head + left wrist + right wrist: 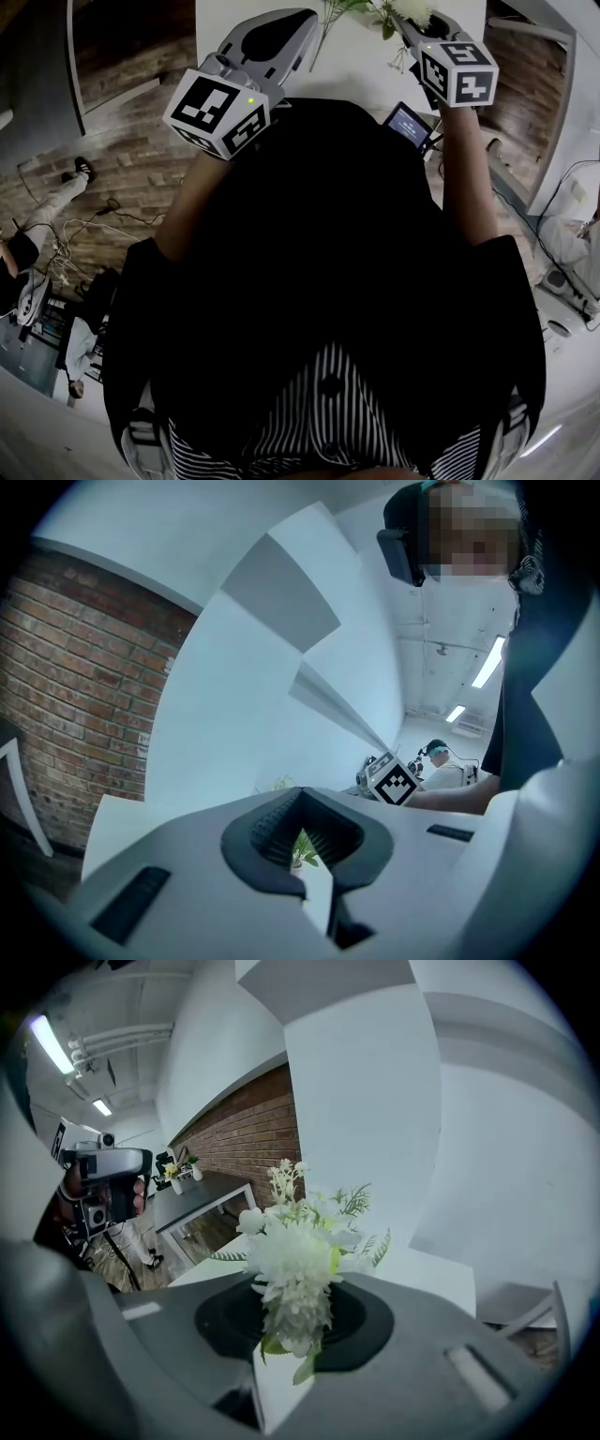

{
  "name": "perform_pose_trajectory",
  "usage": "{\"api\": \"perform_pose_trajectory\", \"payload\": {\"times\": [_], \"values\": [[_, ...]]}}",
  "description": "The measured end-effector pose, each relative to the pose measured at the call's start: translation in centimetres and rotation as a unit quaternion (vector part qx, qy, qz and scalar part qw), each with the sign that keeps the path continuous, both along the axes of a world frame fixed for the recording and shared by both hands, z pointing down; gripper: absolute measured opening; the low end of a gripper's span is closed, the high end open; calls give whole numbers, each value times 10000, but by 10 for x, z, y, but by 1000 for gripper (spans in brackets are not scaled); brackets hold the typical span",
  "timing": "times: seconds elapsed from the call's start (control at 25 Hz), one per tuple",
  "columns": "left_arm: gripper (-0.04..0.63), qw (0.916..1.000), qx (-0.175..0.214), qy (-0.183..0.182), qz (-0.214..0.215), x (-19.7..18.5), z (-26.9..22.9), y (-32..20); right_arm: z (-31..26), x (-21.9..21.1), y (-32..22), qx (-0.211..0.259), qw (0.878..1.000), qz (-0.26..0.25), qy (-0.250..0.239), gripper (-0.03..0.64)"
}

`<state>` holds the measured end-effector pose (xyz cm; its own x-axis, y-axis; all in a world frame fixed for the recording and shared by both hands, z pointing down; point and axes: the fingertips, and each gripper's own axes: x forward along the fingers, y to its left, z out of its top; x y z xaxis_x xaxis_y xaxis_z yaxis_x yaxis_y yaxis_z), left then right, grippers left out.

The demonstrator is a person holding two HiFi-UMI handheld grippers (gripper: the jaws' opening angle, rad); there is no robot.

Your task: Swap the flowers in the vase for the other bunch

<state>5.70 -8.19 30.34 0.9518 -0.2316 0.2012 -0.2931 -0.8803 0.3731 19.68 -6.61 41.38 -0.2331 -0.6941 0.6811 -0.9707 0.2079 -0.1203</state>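
Note:
In the right gripper view a bunch of white flowers (295, 1265) with green sprigs stands right between the jaws of my right gripper (295, 1288). The jaws are drawn in narrow around its lower part, and the stems are hidden. The head view shows the same bunch (405, 13) at the tip of the right gripper (405, 26), over the white table (356, 66). My left gripper (309, 14) hovers to the left of it, shut with nothing held. Through the hollow of the left gripper (300, 795) shows a small pale vase with green leaves (302, 847), far off.
A thin green stem (325, 33) lies on the table between the grippers. A small screen (410, 125) sits at the table's near edge. Cables (75, 244) trail on the brick floor at left. Another person with a marker cube (398, 782) works in the background.

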Motion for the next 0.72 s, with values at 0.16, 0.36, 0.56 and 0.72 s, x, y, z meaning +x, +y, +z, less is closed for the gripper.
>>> {"api": "perform_pose_trajectory", "payload": {"times": [0.16,0.36,0.56,0.72], "values": [[5,9999,56,58,63,1,-1,1,-14,0,0,163,9998,61,15,94],[5,9998,132,98,136,3,-5,0,-37,-2,-2,385,9992,73,1,92],[5,9994,236,179,173,6,-11,-3,-58,-2,-3,592,9982,88,70,92],[5,9991,326,214,167,3,-17,-2,-85,-8,-1,842,9964,19,99,92]]}}
